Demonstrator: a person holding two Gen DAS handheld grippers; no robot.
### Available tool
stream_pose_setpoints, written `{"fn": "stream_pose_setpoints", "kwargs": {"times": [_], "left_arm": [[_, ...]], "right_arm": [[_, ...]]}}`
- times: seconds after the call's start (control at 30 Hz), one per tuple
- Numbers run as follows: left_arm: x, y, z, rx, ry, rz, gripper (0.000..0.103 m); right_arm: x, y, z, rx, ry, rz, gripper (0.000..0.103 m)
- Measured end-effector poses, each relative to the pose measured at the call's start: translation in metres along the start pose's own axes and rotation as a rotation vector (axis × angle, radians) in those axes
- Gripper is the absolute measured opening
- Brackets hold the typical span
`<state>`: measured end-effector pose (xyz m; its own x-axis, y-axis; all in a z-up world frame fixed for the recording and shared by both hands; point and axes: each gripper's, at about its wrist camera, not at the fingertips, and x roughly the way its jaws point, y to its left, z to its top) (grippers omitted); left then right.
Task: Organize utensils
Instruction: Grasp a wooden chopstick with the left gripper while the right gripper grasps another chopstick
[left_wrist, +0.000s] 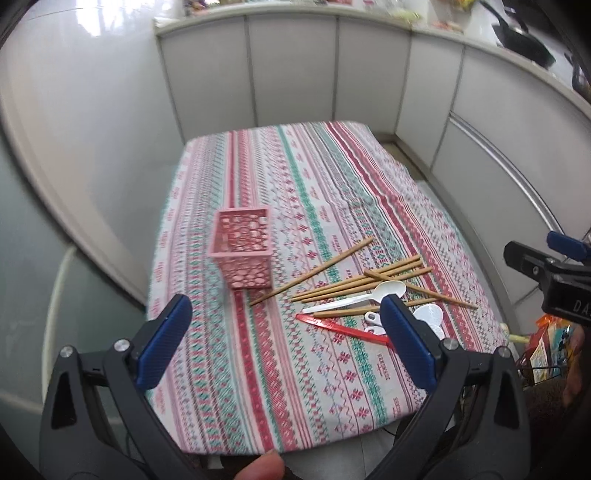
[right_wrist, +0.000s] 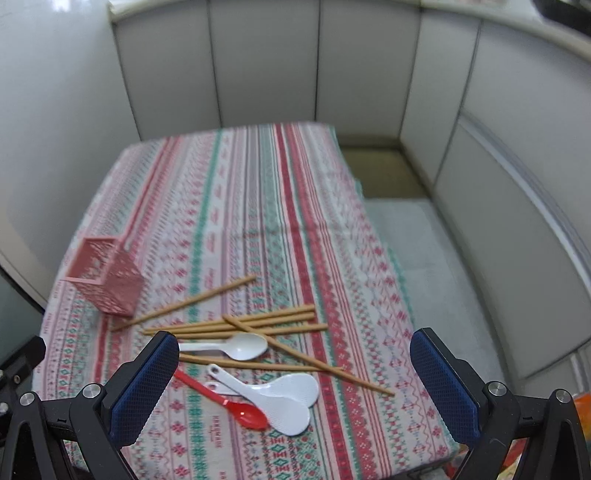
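Observation:
A pink perforated basket stands upright on the patterned tablecloth, left of the utensils. Several brown chopsticks lie loosely crossed on the cloth. Among them rest a white spoon, a red spoon and two white rice paddles. My left gripper hovers open above the near part of the table, holding nothing. My right gripper is open too, above the spoons and paddles, and shows at the right edge of the left wrist view.
White cabinet panels wall in the table's far and right sides. A grey mat lies on the floor to the table's right. A colourful package sits low at the right. A fingertip shows at the bottom edge.

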<state>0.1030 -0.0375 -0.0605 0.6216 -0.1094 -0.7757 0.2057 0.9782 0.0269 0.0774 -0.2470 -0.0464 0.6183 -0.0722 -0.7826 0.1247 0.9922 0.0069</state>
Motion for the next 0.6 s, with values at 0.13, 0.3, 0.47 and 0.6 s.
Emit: {"fn": "stream_pose_setpoints", "kwargs": {"times": [0.13, 0.3, 0.47, 0.6], "left_arm": [[0.039, -0.011, 0.02, 0.037, 0.058, -0.065, 0.097], [0.091, -0.032, 0.038, 0.071, 0.152, -0.172, 0.075], [0.152, -0.057, 0.046, 0.123, 0.244, -0.234, 0.051], [0.191, -0.074, 0.048, 0.168, 0.287, -0.248, 0.043]], "right_arm": [[0.046, -0.031, 0.004, 0.053, 0.089, 0.005, 0.103], [0.087, -0.068, -0.003, 0.126, 0.181, 0.013, 0.093], [0.11, -0.094, -0.009, 0.168, 0.261, 0.031, 0.085], [0.12, -0.098, -0.01, 0.172, 0.281, 0.041, 0.084]]}}
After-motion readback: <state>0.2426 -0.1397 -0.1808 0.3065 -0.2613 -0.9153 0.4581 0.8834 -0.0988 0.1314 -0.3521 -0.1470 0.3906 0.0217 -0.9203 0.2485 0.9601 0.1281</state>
